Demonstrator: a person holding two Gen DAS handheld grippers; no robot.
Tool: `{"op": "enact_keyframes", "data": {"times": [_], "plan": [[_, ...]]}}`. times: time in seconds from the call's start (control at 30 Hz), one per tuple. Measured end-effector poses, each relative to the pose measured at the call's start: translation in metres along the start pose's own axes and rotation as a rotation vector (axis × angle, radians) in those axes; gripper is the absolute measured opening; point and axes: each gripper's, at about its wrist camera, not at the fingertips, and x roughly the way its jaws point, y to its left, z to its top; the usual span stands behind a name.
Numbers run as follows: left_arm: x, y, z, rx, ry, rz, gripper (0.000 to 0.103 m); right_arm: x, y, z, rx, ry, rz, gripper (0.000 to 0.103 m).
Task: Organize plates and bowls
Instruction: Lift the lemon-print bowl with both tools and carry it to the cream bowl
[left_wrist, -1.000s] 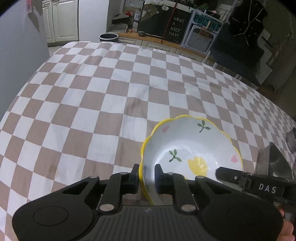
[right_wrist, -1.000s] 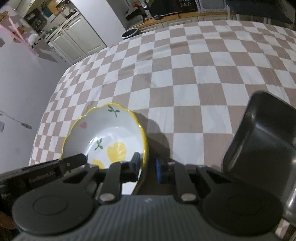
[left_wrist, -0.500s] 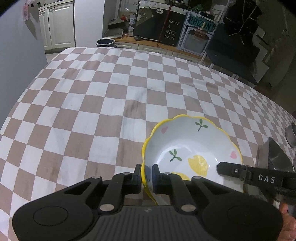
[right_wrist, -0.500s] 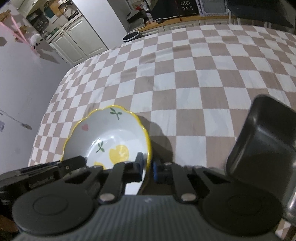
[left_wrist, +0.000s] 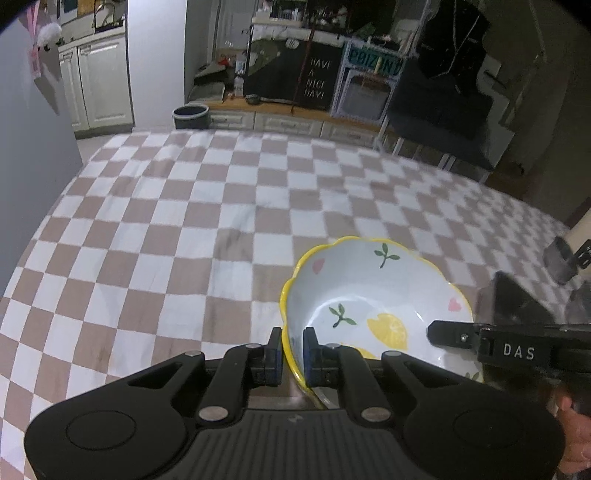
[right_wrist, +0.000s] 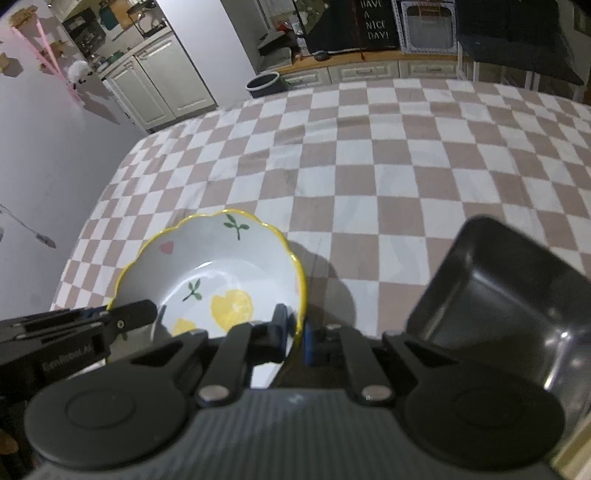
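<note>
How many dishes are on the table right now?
2: the lemon-print bowl, its rim pinched on opposite sides by both hand-held grippers, and the dark square dish to its right. More may sit out of frame.

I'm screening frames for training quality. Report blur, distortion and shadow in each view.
Left wrist view: strong fisheye bend, dim room, checked cloth softly motion-blurred, bowl fairly sharp. Right wrist view: same curvature, bowl casts a dark shadow on the cloth to its right, glare spot on the dark tray.

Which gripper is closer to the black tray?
Right. The right gripper pinches the lemon bowl rim right beside the black tray; the left gripper grips the bowl's far side.
</note>
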Motion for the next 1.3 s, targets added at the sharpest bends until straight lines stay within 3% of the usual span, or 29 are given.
{"op": "enact_keyframes", "data": {"times": [0.3, 0.77, 1.0, 1.3], "plan": [[-0.052, -0.035, -0.002, -0.013, -0.108, -0.030, 0.011, -0.060, -0.012, -0.001, -0.030, -0.076, 0.036, 0.011], [-0.099, -0.123, -0.015, 0.102, -0.228, -0.114, 0.011, -0.159, -0.074, -0.028, 0.057, -0.190, 0.048, 0.010], [-0.103, -0.169, -0.027, 0.151, -0.223, -0.188, 0.011, -0.193, -0.114, -0.051, 0.130, -0.232, 0.033, 0.010], [-0.085, -0.221, -0.057, 0.168, -0.150, -0.276, 0.011, -0.220, -0.166, -0.084, 0.207, -0.252, -0.029, 0.010]]}}
